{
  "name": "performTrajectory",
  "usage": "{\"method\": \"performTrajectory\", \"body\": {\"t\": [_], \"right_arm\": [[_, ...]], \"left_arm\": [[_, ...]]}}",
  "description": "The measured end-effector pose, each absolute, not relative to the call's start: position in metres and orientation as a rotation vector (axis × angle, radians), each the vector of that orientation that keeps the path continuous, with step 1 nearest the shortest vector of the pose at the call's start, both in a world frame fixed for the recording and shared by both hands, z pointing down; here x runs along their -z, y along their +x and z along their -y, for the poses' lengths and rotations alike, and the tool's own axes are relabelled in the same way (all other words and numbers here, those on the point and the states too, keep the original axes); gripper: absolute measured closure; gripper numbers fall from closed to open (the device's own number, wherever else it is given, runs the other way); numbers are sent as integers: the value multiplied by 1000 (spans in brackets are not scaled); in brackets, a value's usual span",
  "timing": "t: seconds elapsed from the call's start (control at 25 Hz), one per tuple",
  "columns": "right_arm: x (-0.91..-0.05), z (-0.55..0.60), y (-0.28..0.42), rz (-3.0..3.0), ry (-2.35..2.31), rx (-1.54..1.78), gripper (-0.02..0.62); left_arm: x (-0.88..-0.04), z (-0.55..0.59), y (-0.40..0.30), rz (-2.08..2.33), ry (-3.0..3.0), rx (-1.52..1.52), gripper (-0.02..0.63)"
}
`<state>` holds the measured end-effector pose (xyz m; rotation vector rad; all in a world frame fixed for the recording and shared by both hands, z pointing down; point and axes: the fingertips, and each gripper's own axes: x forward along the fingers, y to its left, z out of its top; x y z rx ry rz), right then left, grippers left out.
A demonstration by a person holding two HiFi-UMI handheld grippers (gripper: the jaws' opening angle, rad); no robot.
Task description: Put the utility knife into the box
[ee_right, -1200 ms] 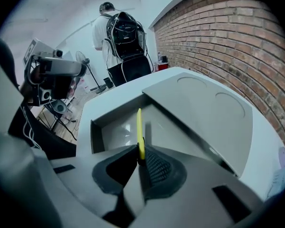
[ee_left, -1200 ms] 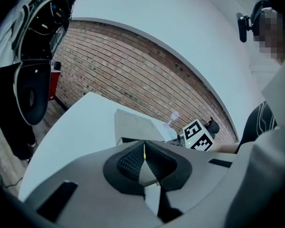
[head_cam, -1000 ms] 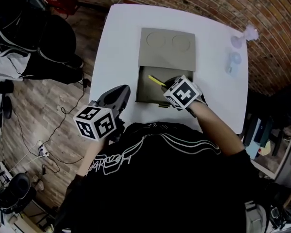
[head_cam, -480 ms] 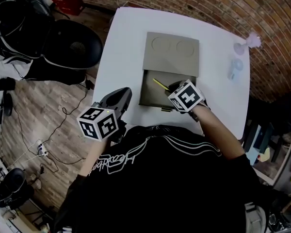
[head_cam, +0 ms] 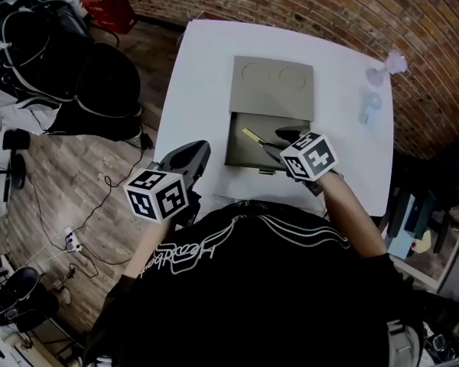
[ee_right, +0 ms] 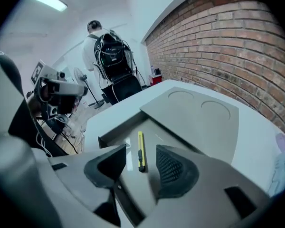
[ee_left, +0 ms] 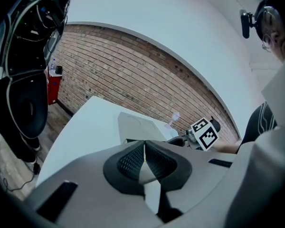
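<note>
The yellow utility knife (head_cam: pixel 252 137) lies flat on the floor of the grey box's (head_cam: pixel 272 90) pulled-out tray. In the right gripper view the knife (ee_right: pixel 141 151) sits just ahead of my right gripper (ee_right: pixel 141 167), in line with the gap; the jaws are opening and neither pad touches it. In the head view the right gripper (head_cam: pixel 278 139) hovers over the tray's near right part. My left gripper (head_cam: pixel 196 151) is shut on nothing and is held off the table's near left edge. Its pads meet in the left gripper view (ee_left: pixel 144 158).
The box stands on a white table (head_cam: pixel 199 75). A pale pink stemmed item (head_cam: pixel 388 62) and a clear bluish one (head_cam: pixel 369 104) stand at the table's right side. A black chair and bags (head_cam: pixel 99 82) and floor cables are at the left. A brick wall runs behind.
The right gripper's jaws have spread and let go of the knife, which now lies in the tray. That gripper has drawn back slightly toward the person. The left gripper has barely moved.
</note>
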<state>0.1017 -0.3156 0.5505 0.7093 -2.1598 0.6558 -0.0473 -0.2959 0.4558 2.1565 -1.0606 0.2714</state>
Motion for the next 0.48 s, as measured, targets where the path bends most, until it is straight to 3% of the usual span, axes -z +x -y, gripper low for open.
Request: {"method": "performTrajectory", "body": {"t": [0.24, 0.48], "right_arm": [[-492, 305, 93, 2347, 835, -741, 425], [-443, 270, 79, 2506, 848, -649, 542]], "left_arm": [[-436, 285, -45, 1008, 2182, -286, 571], [-409, 264, -35, 929, 2240, -273, 571]]}}
